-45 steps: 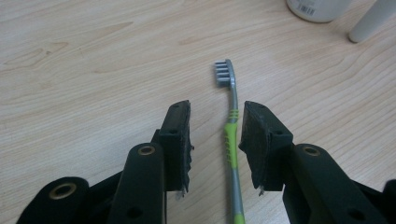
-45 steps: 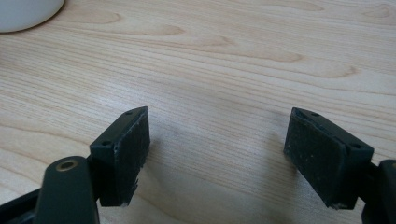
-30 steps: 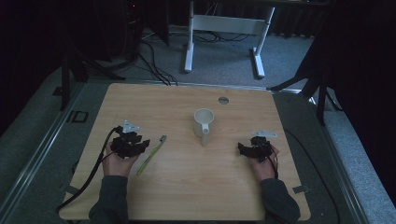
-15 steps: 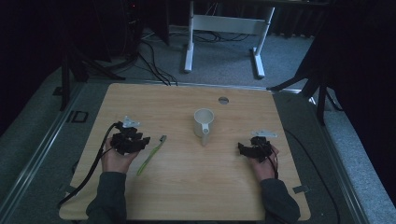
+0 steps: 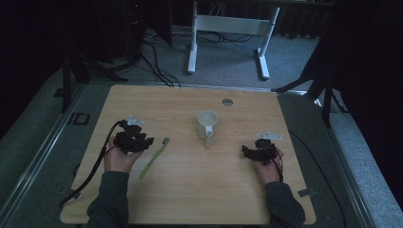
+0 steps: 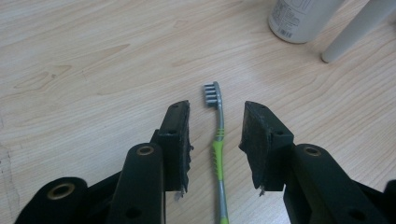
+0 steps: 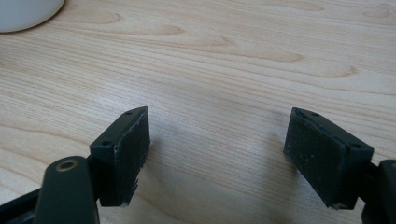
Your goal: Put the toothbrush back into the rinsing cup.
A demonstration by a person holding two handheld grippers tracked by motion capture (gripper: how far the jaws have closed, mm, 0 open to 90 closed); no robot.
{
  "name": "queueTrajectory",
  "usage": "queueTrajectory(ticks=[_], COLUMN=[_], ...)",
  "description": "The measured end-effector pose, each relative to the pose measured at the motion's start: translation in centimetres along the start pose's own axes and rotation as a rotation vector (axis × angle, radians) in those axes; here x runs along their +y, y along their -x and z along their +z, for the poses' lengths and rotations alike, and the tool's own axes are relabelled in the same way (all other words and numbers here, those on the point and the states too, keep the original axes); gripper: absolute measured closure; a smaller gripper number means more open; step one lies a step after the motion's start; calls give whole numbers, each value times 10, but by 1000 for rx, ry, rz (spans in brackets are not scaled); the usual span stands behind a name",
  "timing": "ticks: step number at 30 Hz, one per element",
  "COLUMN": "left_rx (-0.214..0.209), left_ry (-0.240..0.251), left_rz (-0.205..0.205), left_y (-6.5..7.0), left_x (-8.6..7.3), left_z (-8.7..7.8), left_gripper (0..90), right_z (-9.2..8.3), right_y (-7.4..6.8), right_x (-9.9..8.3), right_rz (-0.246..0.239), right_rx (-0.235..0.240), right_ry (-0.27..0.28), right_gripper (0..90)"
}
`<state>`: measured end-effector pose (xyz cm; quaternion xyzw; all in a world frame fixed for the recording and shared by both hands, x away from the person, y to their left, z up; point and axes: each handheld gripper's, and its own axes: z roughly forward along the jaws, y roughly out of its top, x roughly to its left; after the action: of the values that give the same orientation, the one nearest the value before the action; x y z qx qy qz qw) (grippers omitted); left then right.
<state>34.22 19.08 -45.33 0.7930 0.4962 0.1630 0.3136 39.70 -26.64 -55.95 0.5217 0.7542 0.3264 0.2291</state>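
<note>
High view. Item one: a pale wood-grain table (image 5: 190,190) with a small round grey grommet (image 5: 227,101) near its far edge. Item two: a cream ceramic jug with a spout and handle (image 5: 207,124), upright near the middle. Item three: a slim toothbrush with a lime-green and grey handle and grey bristle head (image 5: 154,157), flat on the wood, just right of my left gripper (image 5: 142,141) and well apart from the jug. My right gripper (image 5: 248,151) sits on the other side of the table with nothing near it.

Left gripper view. The toothbrush (image 6: 218,140) lies lengthwise in the gap between my two black jaws, bristle head pointing away from me. The jaws stand at a middling width and have just been closing a little; the pads (image 6: 180,140) are clear of the handle on both sides, so nothing is gripped. Far corner: the base of a white container with a printed label (image 6: 299,18), its small text too fine to read, beside a pale leg-like rod (image 6: 355,32).

Right gripper view. My jaws stand wide apart over bare wood, holding nothing. The rounded cream base of the jug (image 7: 28,11) shows at the top left.

Progress, as I judge it: approach and alignment done; squeezing on the handle, lifting and placing remain.
</note>
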Motion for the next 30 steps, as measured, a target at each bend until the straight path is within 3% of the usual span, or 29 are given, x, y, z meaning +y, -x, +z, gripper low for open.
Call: queueTrajectory(ticks=[21,30], left_rx=[17,35], left_ry=[-34,-77], left_rz=[16,23], left_y=[4,4], left_x=[18,21], left_z=[-7,-5], left_gripper=[650,653], right_z=[0,0], right_y=[0,0], right_x=[0,0], right_rz=[1,1], right_rx=[0,0], right_ry=[-1,-1], right_gripper=[219,219])
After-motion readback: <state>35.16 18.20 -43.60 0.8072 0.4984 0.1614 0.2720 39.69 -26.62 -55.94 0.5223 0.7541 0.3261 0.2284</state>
